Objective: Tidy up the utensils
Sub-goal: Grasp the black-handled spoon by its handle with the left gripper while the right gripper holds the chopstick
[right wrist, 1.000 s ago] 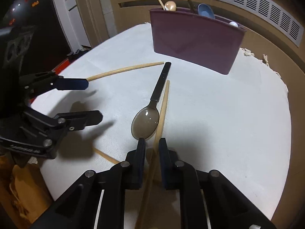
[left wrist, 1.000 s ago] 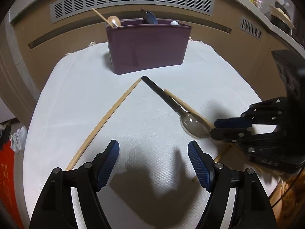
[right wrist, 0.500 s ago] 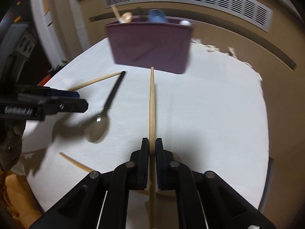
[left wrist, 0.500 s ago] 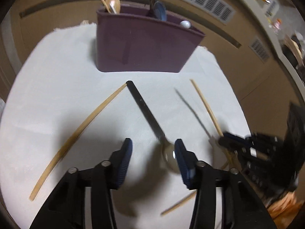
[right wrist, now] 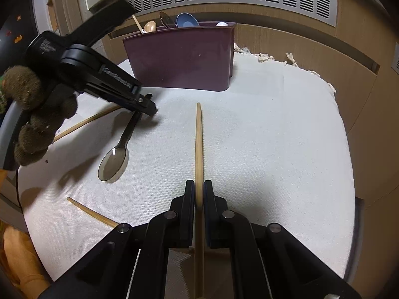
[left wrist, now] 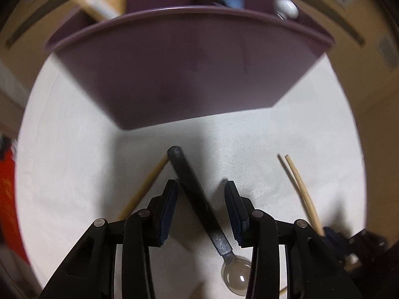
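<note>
Left gripper [left wrist: 200, 194] jaws closing around spoon [left wrist: 199, 199] handle lying on cloth [right wrist: 261, 129], not touching yet; right gripper [right wrist: 198, 194] pinches chopstick [right wrist: 198, 144] lifted toward holder [right wrist: 182, 57]; off-centre squeeze could skid spoon into nearby chopstick

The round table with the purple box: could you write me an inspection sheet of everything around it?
Surface: round table under a white woven cloth.
Job's things: purple plastic utensil holder with spoons inside; black-handled clear spoon lying flat; loose wooden chopsticks.
Clutter: nothing seen.
Grippers: left gripper astride the spoon handle, jaws closing, pads not touching; right gripper shut on a wooden chopstick.
Cables: thin white cord on the right gripper.
Surroundings: wood-panelled wall, slatted vent grille.
</note>
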A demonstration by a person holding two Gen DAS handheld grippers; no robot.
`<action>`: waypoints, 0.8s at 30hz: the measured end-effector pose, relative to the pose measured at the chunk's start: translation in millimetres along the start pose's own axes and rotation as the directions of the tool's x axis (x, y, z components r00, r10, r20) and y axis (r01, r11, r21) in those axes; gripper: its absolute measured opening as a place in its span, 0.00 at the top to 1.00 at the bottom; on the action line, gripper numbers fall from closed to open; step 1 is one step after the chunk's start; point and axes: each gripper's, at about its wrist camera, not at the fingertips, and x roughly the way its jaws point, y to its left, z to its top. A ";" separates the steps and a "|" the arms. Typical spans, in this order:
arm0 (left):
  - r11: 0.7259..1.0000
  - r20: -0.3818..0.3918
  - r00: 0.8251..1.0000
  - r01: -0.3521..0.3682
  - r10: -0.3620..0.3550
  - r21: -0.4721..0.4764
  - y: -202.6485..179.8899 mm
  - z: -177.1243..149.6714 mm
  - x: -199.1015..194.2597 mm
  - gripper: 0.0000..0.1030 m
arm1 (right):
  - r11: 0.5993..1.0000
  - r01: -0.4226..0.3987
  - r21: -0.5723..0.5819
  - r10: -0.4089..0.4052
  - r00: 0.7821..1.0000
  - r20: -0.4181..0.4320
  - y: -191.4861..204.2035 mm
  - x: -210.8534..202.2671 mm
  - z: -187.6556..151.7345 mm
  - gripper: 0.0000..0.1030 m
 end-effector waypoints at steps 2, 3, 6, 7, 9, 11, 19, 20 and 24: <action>0.996 0.013 0.999 -0.045 0.044 0.075 -13.3 -1.3 -0.1 0.73 | 1.000 -0.001 0.007 0.001 1.000 0.001 -1.8 -0.1 -1.0 0.93; 0.994 0.021 0.999 -0.042 0.040 0.104 -18.6 -3.4 -1.6 0.81 | 1.000 -0.002 0.011 0.002 1.000 0.004 -3.0 -0.4 -0.7 0.93; 0.983 0.063 0.998 -0.025 0.013 0.183 -33.5 -20.0 -10.2 0.88 | 1.000 0.001 0.016 -0.002 1.000 0.015 -4.6 -2.6 -1.2 0.93; 0.976 0.088 0.996 -0.026 0.007 0.215 -38.0 -28.3 -13.9 0.88 | 1.000 0.000 0.017 0.000 1.000 0.017 -5.2 -2.9 -1.2 0.93; 0.967 0.116 0.993 -0.035 0.006 0.253 -41.9 -44.6 -18.8 0.88 | 1.000 -0.001 0.017 0.001 1.000 0.016 -4.8 -2.5 -1.2 0.93; 0.966 0.097 0.995 -0.014 -0.012 0.259 -38.9 -59.6 -21.5 0.88 | 1.000 -0.002 0.015 0.002 1.000 0.012 -3.5 -1.9 -1.6 0.93; 0.960 0.046 0.999 0.003 -0.016 0.279 -31.2 -81.9 -28.3 0.86 | 0.997 -0.065 0.043 0.067 0.997 -0.025 -6.1 0.1 6.0 0.93; 0.960 0.039 0.999 0.006 -0.017 0.279 -31.4 -86.5 -28.5 0.86 | 0.995 -0.083 0.058 0.085 0.996 -0.035 -8.4 1.0 9.7 0.93; 0.961 0.012 1.000 0.024 -0.028 0.276 -30.2 -83.9 -29.0 0.86 | 0.990 -0.110 0.086 0.118 0.988 -0.096 -13.4 13.4 27.6 0.93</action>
